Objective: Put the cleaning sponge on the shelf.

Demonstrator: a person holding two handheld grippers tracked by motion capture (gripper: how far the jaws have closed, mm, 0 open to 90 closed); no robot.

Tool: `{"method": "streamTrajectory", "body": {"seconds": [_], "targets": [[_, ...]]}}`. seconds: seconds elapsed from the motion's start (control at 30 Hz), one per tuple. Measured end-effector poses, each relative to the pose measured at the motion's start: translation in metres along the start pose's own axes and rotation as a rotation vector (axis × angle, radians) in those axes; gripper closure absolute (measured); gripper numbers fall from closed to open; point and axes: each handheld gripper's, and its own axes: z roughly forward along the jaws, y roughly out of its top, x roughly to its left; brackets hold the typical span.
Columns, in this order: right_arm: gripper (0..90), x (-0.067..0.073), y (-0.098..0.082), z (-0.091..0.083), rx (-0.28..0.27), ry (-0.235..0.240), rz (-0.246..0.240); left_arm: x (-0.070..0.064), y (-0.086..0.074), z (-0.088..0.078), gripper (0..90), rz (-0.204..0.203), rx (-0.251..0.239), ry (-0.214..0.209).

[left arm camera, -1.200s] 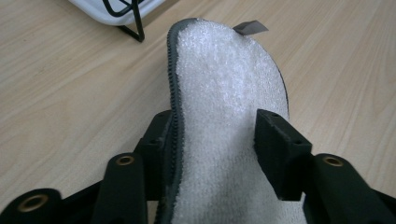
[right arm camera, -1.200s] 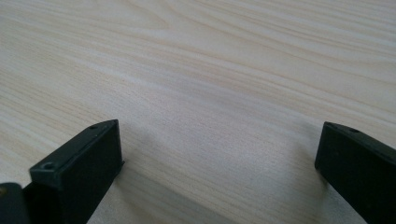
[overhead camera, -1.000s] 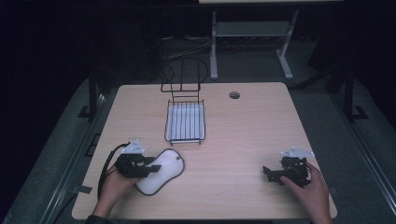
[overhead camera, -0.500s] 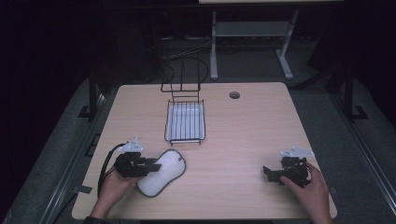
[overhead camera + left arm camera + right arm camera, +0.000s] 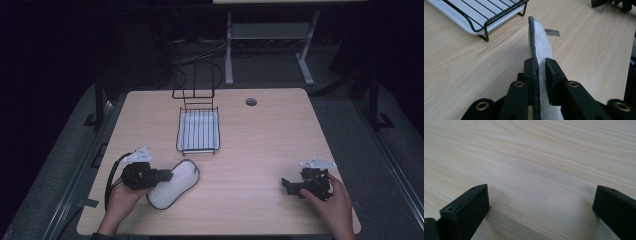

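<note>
A white oval pad (image 5: 176,185) with a dark stitched rim lies at the table's front left. My left gripper (image 5: 167,176) is at its near end, and its jaws have just been closing. In the left gripper view the pad (image 5: 541,42) stands on edge between the two jaws, and the left gripper (image 5: 540,62) is shut on it, both pads pressing its sides. My right gripper (image 5: 286,184) rests at the front right in a hand. Its jaws stand wide apart over bare wood, so the right gripper (image 5: 541,200) is open with nothing between them.
A black wire rack (image 5: 198,149) over a white tray sits mid-table behind the pad, with an upright wire frame (image 5: 194,85) at its back. The rack's corner (image 5: 486,23) is close on the left. A cable hole (image 5: 251,102) lies at the far edge. Tape (image 5: 552,32) marks the wood.
The left gripper's jaws have drawn together onto the pad's near end. The pad has barely shifted. The right hand and its gripper have stayed where they were.
</note>
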Motion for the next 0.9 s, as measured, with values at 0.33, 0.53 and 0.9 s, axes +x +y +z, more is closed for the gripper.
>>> {"method": "streamTrajectory", "body": {"seconds": [0.33,0.53,0.9], "targets": [[0.2,0.000,0.000,0.000,0.000,0.000,0.000,-0.002,0.006,-0.007,82.2,0.011,-0.027,0.019],[0.2,0.000,0.000,0.000,0.000,0.000,0.000,-0.002,0.011,-0.010,82.2,0.007,-0.038,0.019],[0.2,0.000,0.000,0.000,0.000,0.000,0.000,0.002,0.022,-0.018,82.2,0.005,-0.069,0.023]]}}
